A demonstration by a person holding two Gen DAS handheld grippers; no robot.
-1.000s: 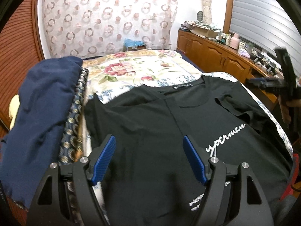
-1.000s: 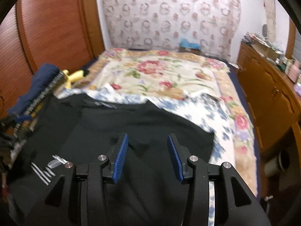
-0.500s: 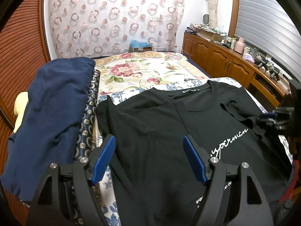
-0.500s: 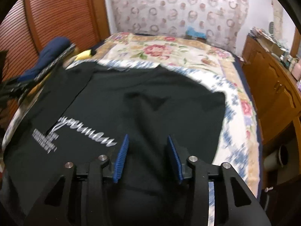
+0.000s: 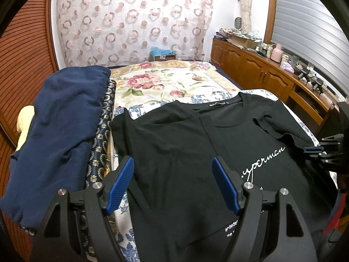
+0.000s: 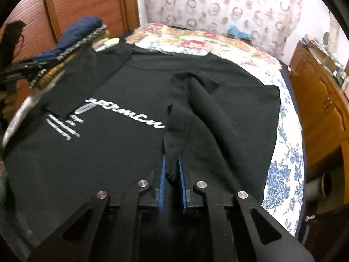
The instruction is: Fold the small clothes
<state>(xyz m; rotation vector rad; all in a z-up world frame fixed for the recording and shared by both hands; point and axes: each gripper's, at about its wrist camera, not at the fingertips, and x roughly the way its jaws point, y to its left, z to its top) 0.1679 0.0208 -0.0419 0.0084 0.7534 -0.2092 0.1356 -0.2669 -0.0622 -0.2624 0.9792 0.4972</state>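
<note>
A black T-shirt (image 5: 185, 142) with white script lettering lies spread on the bed, its left side folded inward. My left gripper (image 5: 172, 161) hangs open above the shirt's left part, with nothing between its blue pads. In the right wrist view my right gripper (image 6: 171, 159) is closing its jaws, and a raised fold of the black T-shirt (image 6: 109, 152) is pinched between the blue pads. That fold runs as a ridge away from the jaws. The right gripper (image 5: 314, 150) also shows at the shirt's right edge in the left wrist view.
A navy garment (image 5: 61, 120) lies on a patterned dark cloth (image 5: 102, 144) left of the shirt. The floral bedspread (image 5: 157, 83) stretches beyond. Wooden cabinets (image 5: 261, 74) with clutter run along the right side, and a slatted wooden door (image 6: 76, 4) stands at the left.
My right gripper came down onto the shirt's right side and its jaws closed on a fold of black fabric. The left gripper stayed open and hardly moved.
</note>
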